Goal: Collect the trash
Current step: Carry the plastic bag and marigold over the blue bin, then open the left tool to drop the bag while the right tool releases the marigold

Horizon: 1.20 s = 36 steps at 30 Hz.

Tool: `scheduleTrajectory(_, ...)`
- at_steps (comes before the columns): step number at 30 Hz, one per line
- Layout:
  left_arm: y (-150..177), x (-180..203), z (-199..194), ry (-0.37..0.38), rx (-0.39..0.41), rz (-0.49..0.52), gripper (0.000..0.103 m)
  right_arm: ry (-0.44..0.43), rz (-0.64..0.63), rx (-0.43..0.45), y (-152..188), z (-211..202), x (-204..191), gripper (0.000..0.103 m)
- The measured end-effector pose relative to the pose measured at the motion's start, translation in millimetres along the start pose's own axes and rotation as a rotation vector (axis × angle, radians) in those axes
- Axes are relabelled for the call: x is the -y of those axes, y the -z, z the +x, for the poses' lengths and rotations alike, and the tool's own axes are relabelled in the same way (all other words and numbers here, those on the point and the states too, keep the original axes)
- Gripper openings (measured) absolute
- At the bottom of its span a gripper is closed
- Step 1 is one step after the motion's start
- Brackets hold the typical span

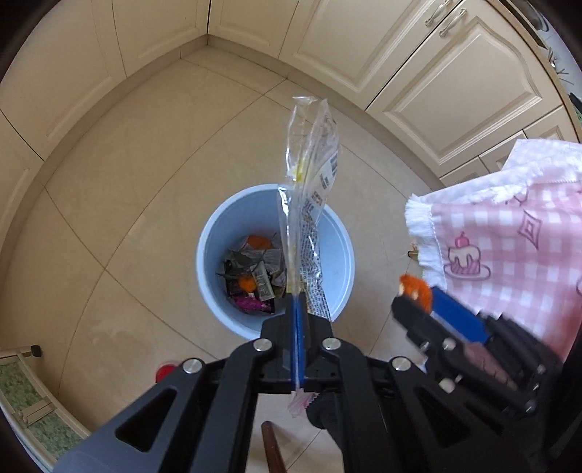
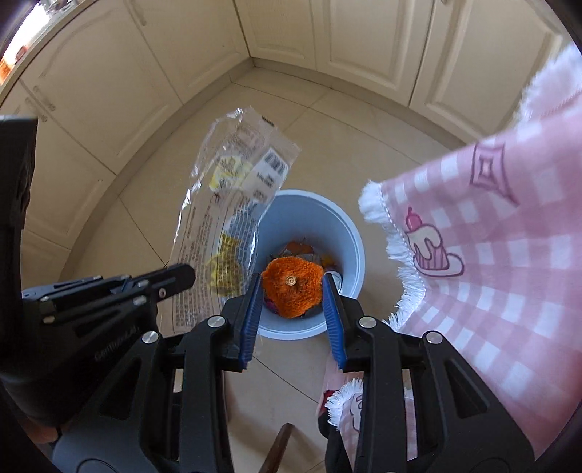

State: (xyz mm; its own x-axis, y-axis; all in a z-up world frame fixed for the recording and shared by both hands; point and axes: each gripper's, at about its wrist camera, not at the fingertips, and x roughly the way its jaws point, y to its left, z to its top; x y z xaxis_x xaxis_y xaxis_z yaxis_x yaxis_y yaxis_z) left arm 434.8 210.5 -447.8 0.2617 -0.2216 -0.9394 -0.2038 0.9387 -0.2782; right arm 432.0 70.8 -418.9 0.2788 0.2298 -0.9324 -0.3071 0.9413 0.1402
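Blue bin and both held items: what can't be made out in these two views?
- Blue bin: its contents are partly hidden, in the left wrist view by the clear wrapper the left gripper pinches, in the right wrist view by the orange peel the right gripper holds.
- Wrapper print: too small to read.
- Pink checked cloth: cut off by the edge.

env: I read home kitchen | cream panelled cabinets with metal handles meeting in a corner | beige floor tiles | pink checked tablecloth | blue trash bin on floor
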Motion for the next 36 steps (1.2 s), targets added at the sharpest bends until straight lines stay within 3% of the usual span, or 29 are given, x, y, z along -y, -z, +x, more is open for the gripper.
scheduleTrajectory(2, -6, -3, 4, 0.017, -0.006, -0.019, 0.004, -0.002, 0.021, -0.005, 1, 6, 4, 0.032)
scheduleTrajectory(3, -8, -5, 7, 0.02, -0.008, -0.028, 0.013, -0.002, 0.024, -0.009, -1, 9, 3, 0.032)
scheduleTrajectory(4, -9, -4, 12, 0.022, -0.011, -0.033, 0.031, -0.002, 0.029, -0.014, 0, 12, 3, 0.032)
scheduleTrajectory(6, -10, -5, 16, 0.007, -0.009, -0.048, 0.049, -0.004, 0.037, -0.019, -1, 16, 3, 0.032)
scheduleTrajectory(13, -6, -20, 13, -0.032, 0.001, -0.088, 0.061, -0.016, 0.055, -0.039, -6, 31, 11, 0.033)
scheduleTrajectory(25, 10, -41, -10, -0.184, 0.043, -0.081, 0.068, -0.03, 0.048, -0.049, -9, 40, 14, 0.034)
scheduleTrajectory(35, 25, -43, -36, -0.175, 0.053, -0.092, 0.068, -0.03, 0.053, 0.023, -22, 17, 5, 0.035)
scheduleTrajectory(36, 26, -42, -39, -0.176, 0.061, -0.089, 0.068, -0.027, 0.051, 0.035, -23, 13, 4, 0.042)
